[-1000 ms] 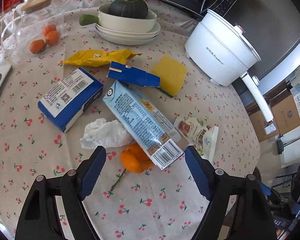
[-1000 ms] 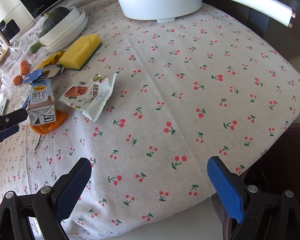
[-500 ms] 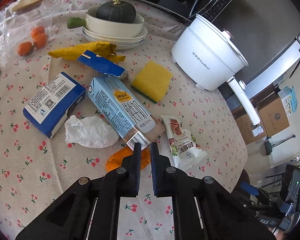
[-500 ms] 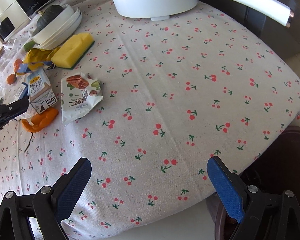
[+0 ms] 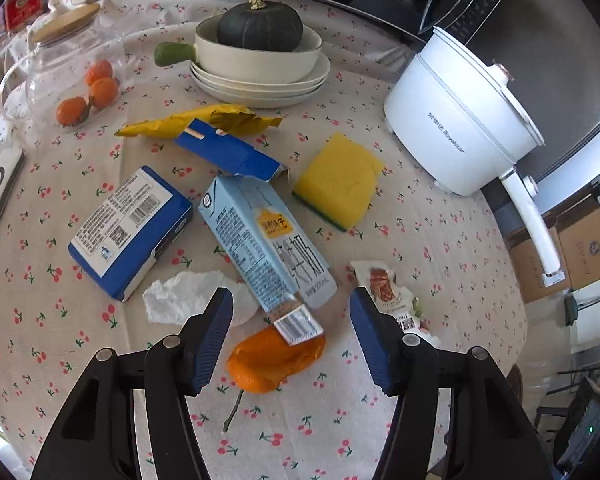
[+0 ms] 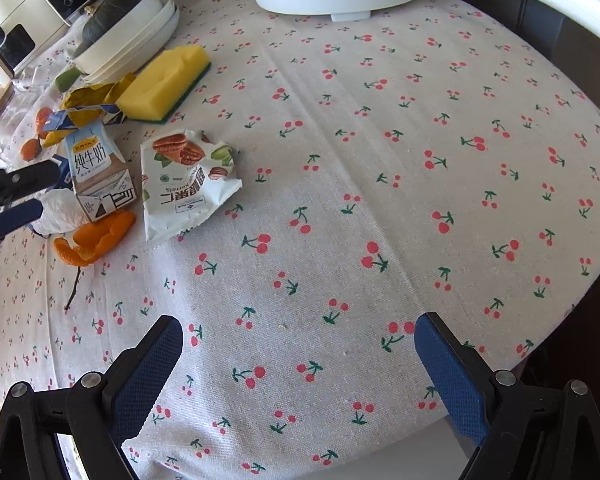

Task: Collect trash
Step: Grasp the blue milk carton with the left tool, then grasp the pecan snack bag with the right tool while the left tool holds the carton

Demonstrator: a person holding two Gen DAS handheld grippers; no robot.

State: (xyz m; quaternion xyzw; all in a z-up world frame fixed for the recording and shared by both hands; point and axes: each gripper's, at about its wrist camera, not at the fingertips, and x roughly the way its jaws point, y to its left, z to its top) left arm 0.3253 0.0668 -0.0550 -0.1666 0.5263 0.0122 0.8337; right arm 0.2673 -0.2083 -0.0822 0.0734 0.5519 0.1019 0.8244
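The left claw [image 5: 291, 330] had just been opening, nothing between its spread jaws, above the orange peel [image 5: 274, 356] and milk carton [image 5: 266, 240]. The right claw [image 6: 298, 364] hung spread over bare worktop [image 6: 380, 160]. No trash looked collected yet.

My left gripper [image 5: 292, 336] is tipped steeply downward, and its jaws have just been opening, with nothing pressed between the blue pads [image 5: 214, 340]. My right gripper [image 6: 298, 376] is also tipped steeply downward, its jaws spread wide and empty, blue textured pads [image 6: 144, 376] facing each other. From the right wrist view, the left gripper's fingers [image 6: 24, 178] show at the left edge, parted.
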